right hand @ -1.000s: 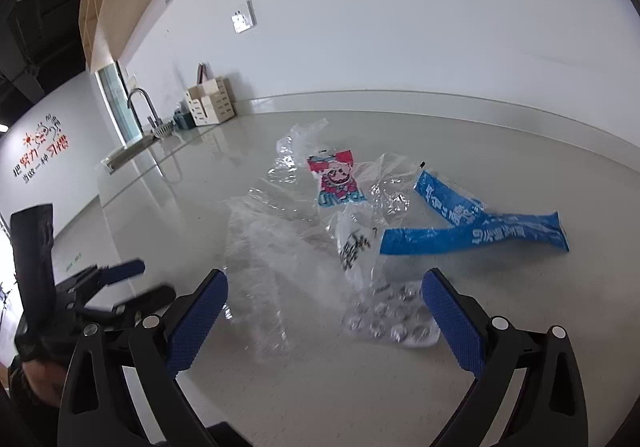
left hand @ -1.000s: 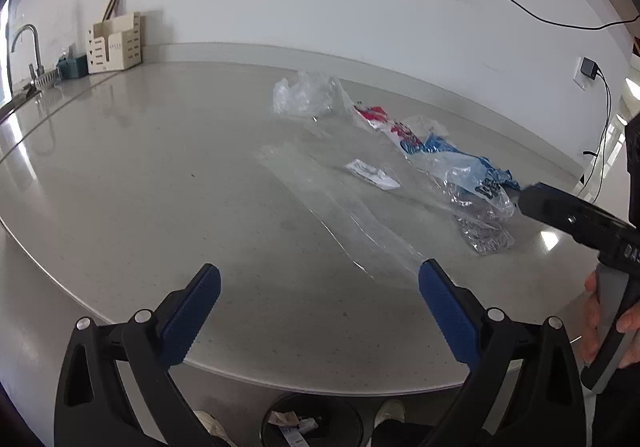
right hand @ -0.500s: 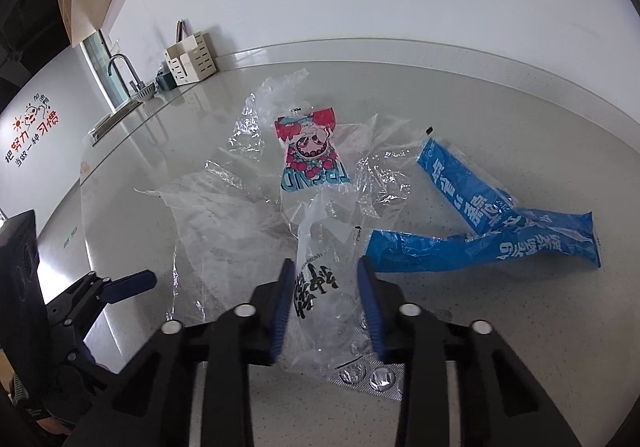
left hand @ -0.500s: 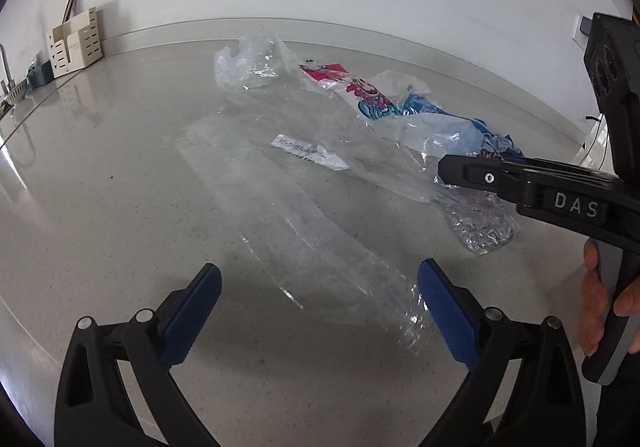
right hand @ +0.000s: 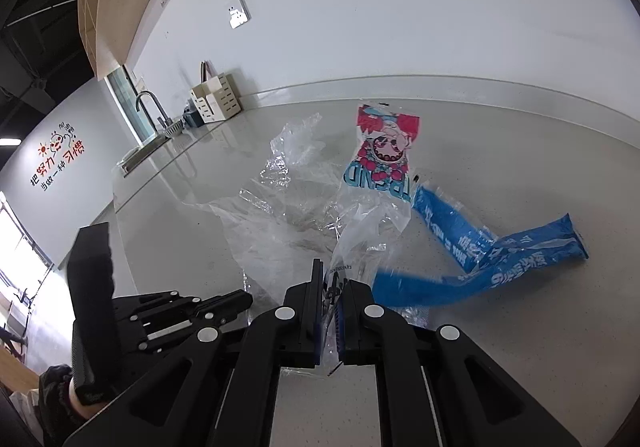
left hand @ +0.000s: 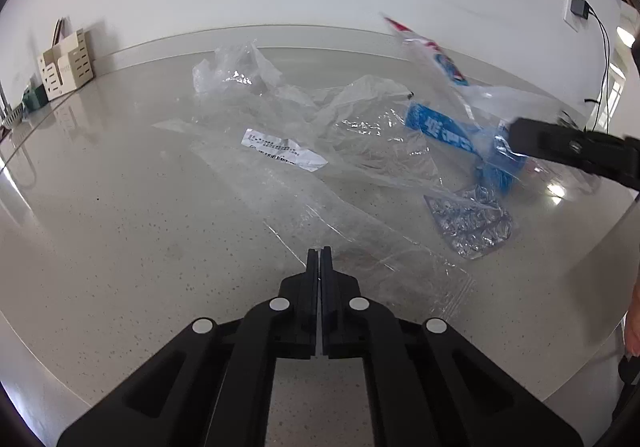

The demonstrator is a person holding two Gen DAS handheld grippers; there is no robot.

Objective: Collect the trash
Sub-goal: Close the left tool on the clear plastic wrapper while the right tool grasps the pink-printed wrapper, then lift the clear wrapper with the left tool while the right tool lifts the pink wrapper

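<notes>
Right wrist view | right gripper (right hand: pixel 329 289) clamps clear printed bag (right hand: pixel 370 223), trailing toward counter's (right hand: pixel 520 347) back edge | left gripper (left hand: pixel 319 259) closed on long clear sleeve (left hand: pixel 360 231)

The left gripper (left hand: pixel 319 253) is seen with jaws just closed on the near edge of a clear plastic sheet (left hand: pixel 360 235) on the counter (left hand: pixel 120 215). Toward the counter's right edge a silver blister pack (left hand: pixel 472 219) lies — a blue wrapper (left hand: pixel 444 129) just behind it.
</notes>
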